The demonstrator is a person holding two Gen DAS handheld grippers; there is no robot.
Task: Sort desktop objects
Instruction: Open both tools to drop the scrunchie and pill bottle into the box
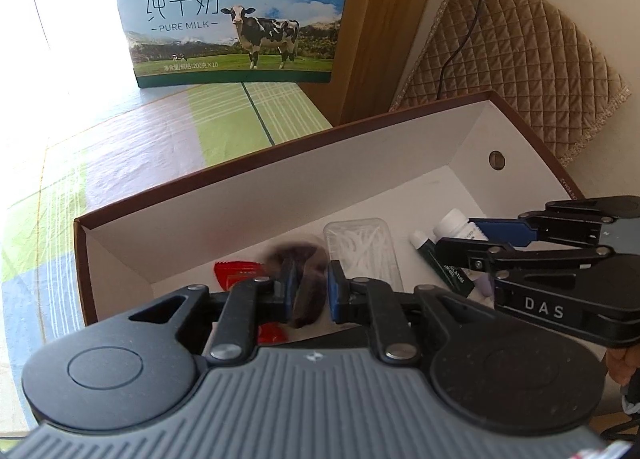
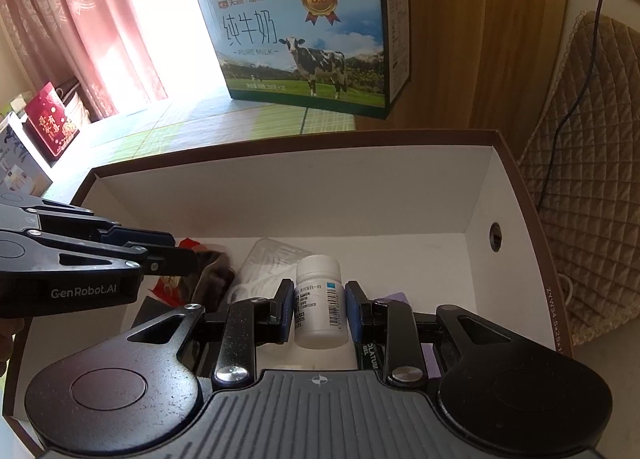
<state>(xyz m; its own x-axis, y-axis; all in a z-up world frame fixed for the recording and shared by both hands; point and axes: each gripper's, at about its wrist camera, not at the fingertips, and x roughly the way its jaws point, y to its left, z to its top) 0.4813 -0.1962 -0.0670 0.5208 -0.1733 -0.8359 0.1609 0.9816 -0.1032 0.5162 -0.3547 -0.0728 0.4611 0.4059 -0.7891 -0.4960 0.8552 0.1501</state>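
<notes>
The left hand-held gripper (image 1: 310, 293) is closest to its camera, and its blue pads (image 1: 291, 291) are nearly shut, squeezing a dark fuzzy hair tie (image 1: 306, 287) that hangs down into the white box (image 1: 260, 195). The hair tie looks soft and very light, so it will bend and flop, and it should not break. Holding it by one side of the loop, as it is now, seems fine. Under it lie a red wrapper (image 1: 236, 275) and a clear case of white sticks (image 1: 362, 249) on the box floor. The right hand-held gripper (image 2: 318, 309) is a little open, with its pads against both sides of a small white bottle (image 2: 320, 301), which stands upright just inside the box. The bottle looks hard and smooth, so it could slip or twist if it is held too near the cap. The middle, over the label, is probably the best spot. A dark green tube (image 1: 442, 265) and something purple (image 2: 394, 297) lie beside it. Behind the box, a milk carton (image 1: 236, 15) stands on the checked cloth (image 1: 160, 131) that covers the bench.
</notes>
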